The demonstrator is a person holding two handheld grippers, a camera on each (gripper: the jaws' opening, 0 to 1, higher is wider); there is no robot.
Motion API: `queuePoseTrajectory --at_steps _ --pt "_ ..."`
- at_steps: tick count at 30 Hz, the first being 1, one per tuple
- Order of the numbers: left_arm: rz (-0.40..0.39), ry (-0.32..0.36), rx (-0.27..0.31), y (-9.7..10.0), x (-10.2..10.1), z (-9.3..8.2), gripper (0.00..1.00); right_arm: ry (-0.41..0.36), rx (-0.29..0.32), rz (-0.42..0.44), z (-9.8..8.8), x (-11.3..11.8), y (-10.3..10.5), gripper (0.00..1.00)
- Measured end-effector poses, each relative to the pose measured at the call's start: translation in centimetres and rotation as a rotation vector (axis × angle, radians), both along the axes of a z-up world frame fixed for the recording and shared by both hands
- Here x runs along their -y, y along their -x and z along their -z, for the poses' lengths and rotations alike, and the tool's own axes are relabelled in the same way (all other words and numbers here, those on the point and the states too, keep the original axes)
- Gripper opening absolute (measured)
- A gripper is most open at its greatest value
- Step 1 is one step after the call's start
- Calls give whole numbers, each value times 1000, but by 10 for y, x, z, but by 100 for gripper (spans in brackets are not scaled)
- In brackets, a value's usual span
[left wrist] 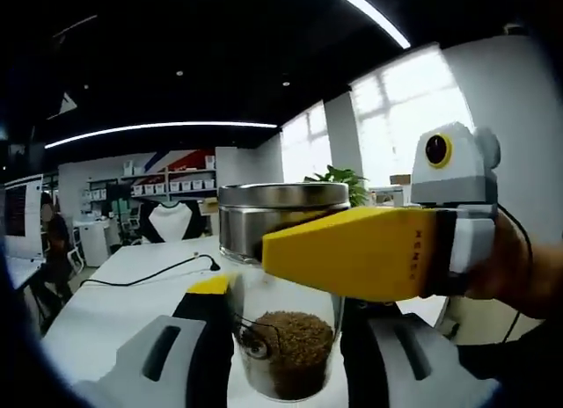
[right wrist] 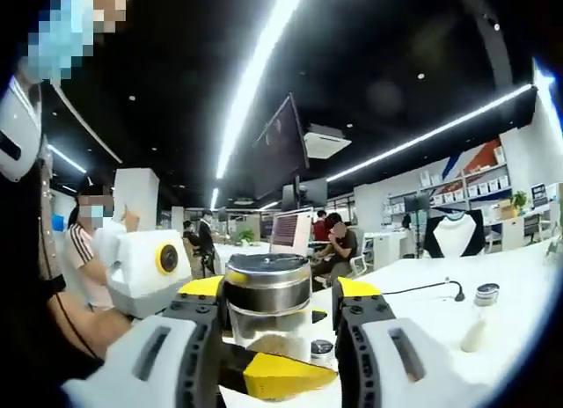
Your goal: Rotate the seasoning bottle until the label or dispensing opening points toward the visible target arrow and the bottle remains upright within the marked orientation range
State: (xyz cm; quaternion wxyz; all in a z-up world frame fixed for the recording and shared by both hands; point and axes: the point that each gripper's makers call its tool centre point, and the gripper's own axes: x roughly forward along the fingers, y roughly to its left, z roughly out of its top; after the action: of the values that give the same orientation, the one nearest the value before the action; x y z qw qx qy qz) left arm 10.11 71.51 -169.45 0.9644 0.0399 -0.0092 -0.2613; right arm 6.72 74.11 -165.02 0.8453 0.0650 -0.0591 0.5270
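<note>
Left gripper view: your left gripper (left wrist: 286, 324) straddles the seasoning bottle (left wrist: 286, 338) at 6 o'clock, a jaw on either side of the glass body. The jaws look close to the glass, but you cannot tell whether they press on it. The bottle stands upright, long axis vertical, brown granules in its lower half, steel lid (left wrist: 281, 216) at the centre.

The right gripper (left wrist: 369, 250) comes in from 3 o'clock at lid height, one yellow jaw laid across the front of the lid.

Right gripper view: your right jaws flank the lid (right wrist: 268, 283) dead centre, seemingly clamped on it. The left gripper's yellow jaw (right wrist: 273, 375) lies below at 6 o'clock.

Judgement: the right gripper sits better for a twist about the vertical axis, the left steadying the body.

No target arrow is visible. Farther out, at 4 o'clock, a small shaker (right wrist: 479, 316) stands on the white table (right wrist: 422, 311), with a black cable (right wrist: 422, 289) nearby.
</note>
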Motion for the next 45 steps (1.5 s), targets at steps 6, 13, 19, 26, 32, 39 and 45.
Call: queuePoseTrajectory --at_steps 6,13,19,26,32,39,45 --pt "-12 -12 -4 1 1 4 48 72 53 122 2 -5 1 39" --pt "-19 -20 1 1 -1 2 48 40 43 137 -2 -5 -3 37" --pt "-4 -15 -4 3 0 3 48 16 15 84 -2 -1 -4 36" --pt "57 -8 9 7 8 -3 47 -38 2 -43 -7 9 -2 36" --pt "133 25 -10 13 16 -4 46 -25 60 -133 -9 14 6 36" --pt "182 20 -24 16 26 -2 46 -25 107 -220 -9 19 14 35" --pt "200 15 -42 16 30 1 46 1 138 -247 -6 20 17 35"
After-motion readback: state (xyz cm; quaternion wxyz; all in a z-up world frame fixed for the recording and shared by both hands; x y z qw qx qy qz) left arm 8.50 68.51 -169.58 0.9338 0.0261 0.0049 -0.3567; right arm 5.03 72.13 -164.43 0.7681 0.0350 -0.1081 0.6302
